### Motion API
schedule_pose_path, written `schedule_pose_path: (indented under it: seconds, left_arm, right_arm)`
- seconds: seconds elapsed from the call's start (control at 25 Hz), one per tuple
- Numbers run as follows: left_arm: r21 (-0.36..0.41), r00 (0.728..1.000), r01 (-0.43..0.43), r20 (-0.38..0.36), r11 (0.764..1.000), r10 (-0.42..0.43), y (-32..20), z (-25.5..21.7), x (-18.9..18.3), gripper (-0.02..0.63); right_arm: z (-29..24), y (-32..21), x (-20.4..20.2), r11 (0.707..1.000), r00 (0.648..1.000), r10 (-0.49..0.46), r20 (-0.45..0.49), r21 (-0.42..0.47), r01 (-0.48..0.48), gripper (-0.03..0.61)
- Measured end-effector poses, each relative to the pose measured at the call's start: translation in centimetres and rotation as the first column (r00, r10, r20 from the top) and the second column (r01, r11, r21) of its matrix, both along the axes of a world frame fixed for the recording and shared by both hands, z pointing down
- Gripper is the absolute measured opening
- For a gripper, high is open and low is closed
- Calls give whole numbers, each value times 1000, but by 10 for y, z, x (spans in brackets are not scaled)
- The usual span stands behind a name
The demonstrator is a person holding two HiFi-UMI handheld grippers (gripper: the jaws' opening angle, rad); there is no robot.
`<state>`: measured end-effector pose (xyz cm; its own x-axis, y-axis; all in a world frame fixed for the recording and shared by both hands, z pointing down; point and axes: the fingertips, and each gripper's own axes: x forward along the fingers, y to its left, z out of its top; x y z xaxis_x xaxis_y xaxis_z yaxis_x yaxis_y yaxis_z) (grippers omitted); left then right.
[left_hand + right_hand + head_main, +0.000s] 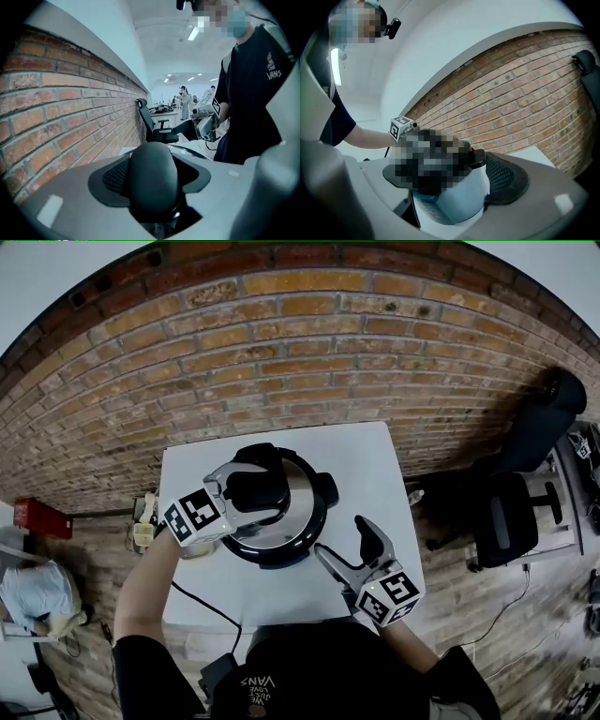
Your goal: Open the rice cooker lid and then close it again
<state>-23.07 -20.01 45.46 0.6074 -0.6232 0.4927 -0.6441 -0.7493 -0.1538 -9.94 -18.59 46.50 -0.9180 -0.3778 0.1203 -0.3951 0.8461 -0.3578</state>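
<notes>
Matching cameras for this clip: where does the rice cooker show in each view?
Head view: rice cooker at centre, on the white table.
Left gripper view: only its black lid handle, bottom centre.
Right gripper view: lower centre, its top blurred over.
Shared landmark: the brick wall.

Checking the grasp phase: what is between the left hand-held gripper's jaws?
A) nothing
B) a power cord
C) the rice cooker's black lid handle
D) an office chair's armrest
C: in the left gripper view the black lid handle sits squarely between the jaws of the left hand-held gripper.
</notes>
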Motion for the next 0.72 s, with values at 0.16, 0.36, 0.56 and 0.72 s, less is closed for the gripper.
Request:
schedule_pose_path:
  seconds: [0.16, 0.36, 0.56, 0.72]
  left_arm:
    - [2, 997, -80, 5, 997, 80, 2, -3, 2, 279]
    - [-2, 976, -217, 11, 976, 217, 5, -6, 7, 279]
    - [-11, 951, -309, 11, 951, 309, 7, -2, 8, 279]
    - [-17, 917, -399, 14, 917, 399, 10, 0, 11, 279]
  right_arm:
    - [-1, 15, -3, 997, 997, 82, -7, -15, -82, 431]
    - [2, 31, -4, 984, 985, 173, -21, -26, -174, 431]
    - [4, 43, 0, 966, 966, 258, -18, -20, -259, 431]
    - [5, 54, 4, 950, 950, 312, -26, -19, -312, 431]
